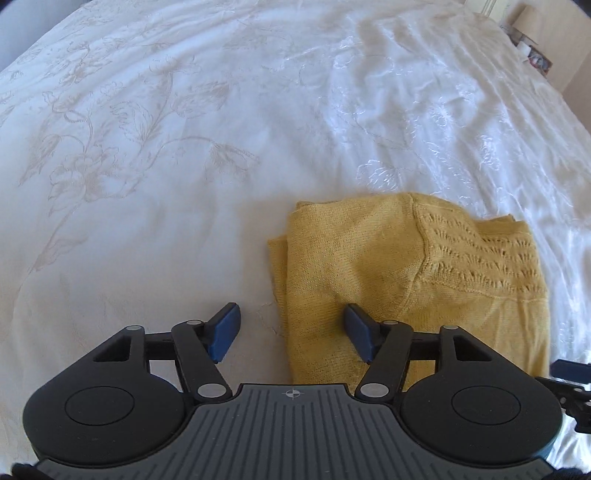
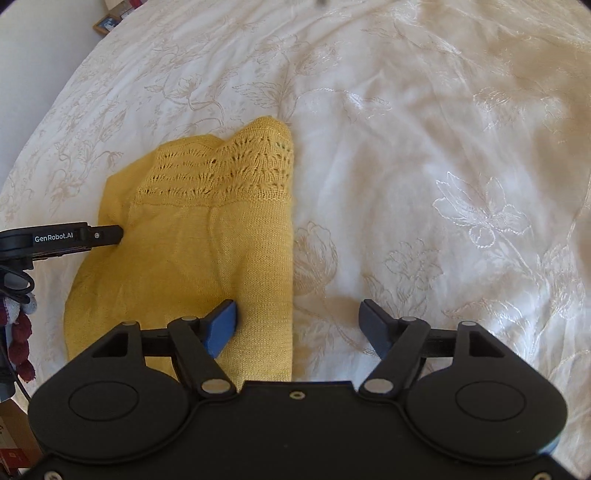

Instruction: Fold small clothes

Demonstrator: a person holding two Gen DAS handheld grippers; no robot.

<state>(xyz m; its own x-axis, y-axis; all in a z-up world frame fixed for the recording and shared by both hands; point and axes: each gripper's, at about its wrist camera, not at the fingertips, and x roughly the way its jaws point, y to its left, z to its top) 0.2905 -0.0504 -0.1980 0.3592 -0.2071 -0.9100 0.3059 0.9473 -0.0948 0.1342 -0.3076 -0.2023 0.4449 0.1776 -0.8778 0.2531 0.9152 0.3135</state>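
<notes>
Your yellow knitted sweater lies folded into a compact rectangle on the bed, on a white bedspread stitched with a pale floral pattern. The lace-knit band of the sweater faces away from you.

Your left tongs hang above the sweater's left edge, released, with nothing between the blue pads; one pad is over the bedspread, the other over the knit.

Your right tongs are likewise released and empty, straddling the sweater's right edge.

In the right wrist view, the side of your left tool reads "GenRobot.AI" in white letters on black. A framed picture stands beyond the bed; nothing on it can be read.
</notes>
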